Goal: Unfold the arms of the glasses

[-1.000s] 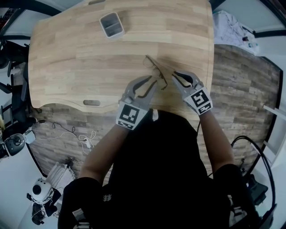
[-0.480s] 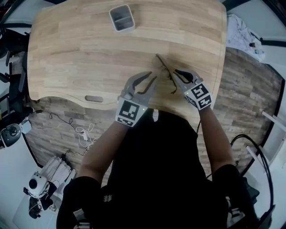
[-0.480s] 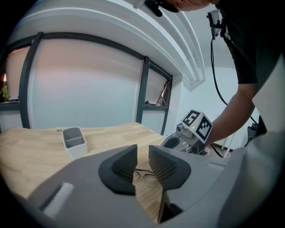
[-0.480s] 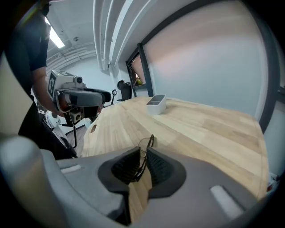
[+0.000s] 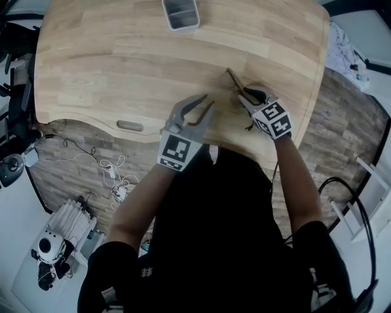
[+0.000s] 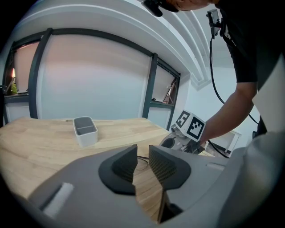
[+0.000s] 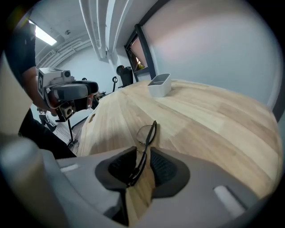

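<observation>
The thin dark-framed glasses (image 5: 236, 83) lie slanted low over the wooden table (image 5: 110, 67) near its right front corner. My right gripper (image 5: 245, 95) is shut on them. In the right gripper view the frame (image 7: 146, 133) runs out from between the pads of the right gripper (image 7: 143, 162), lenses toward the table. My left gripper (image 5: 208, 101) hovers a little to the left of the glasses, apart from them. In the left gripper view the left gripper (image 6: 142, 161) is open with only wood showing in the gap.
A small white tray (image 5: 181, 13) stands at the far side of the table, also in the left gripper view (image 6: 84, 130). The table's front edge has a slot (image 5: 129, 125) near my left arm. Floor with cables lies below left.
The glasses and my right gripper have shifted right and come down toward the tabletop. My left gripper has dropped slightly and now sits farther from the frame, still open.
</observation>
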Demonstrator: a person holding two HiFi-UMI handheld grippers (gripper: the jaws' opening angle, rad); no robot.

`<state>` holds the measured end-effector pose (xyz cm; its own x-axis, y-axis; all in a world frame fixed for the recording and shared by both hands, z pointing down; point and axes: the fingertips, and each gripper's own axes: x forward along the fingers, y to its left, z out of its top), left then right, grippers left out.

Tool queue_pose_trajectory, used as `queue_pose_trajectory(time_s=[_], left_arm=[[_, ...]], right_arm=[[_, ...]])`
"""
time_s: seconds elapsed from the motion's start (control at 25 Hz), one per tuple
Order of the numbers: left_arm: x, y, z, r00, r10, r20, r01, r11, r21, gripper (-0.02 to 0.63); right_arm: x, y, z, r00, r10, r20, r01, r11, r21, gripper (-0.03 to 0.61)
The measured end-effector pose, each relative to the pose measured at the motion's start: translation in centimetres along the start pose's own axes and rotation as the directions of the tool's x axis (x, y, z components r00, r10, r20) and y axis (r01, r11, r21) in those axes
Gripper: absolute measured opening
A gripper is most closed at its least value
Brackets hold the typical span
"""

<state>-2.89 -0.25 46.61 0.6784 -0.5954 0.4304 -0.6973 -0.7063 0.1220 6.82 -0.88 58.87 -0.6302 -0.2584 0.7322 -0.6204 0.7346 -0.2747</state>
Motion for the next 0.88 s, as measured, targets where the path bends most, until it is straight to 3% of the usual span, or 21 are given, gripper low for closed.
queue_pose_trajectory(time_s=[0.28, 0.52, 0.88], left_arm=[[-0.8, 1.1, -0.9, 1.0, 0.015, -0.009, -0.015, 1.0, -0.014, 0.087], [-1.6, 1.4, -0.9, 1.0, 0.017, -0.017, -0.017, 1.0, -0.017, 0.087], [-0.5, 0.1, -0.7, 0.999, -0.031, -0.025, 0.031, 0.999, -0.014, 0.087]], right_arm=[[1.5, 0.0, -0.5, 0.998, 0.009, -0.061, -0.009, 1.0, -0.005, 0.091], [1.2, 0.7, 0.0, 0.996, 0.045, -0.072, -0.046, 0.999, -0.008, 0.041], [-0.1, 3.4, 0.8, 0.981, 0.18, -0.076, -0.186, 0.978, -0.089, 0.017]])
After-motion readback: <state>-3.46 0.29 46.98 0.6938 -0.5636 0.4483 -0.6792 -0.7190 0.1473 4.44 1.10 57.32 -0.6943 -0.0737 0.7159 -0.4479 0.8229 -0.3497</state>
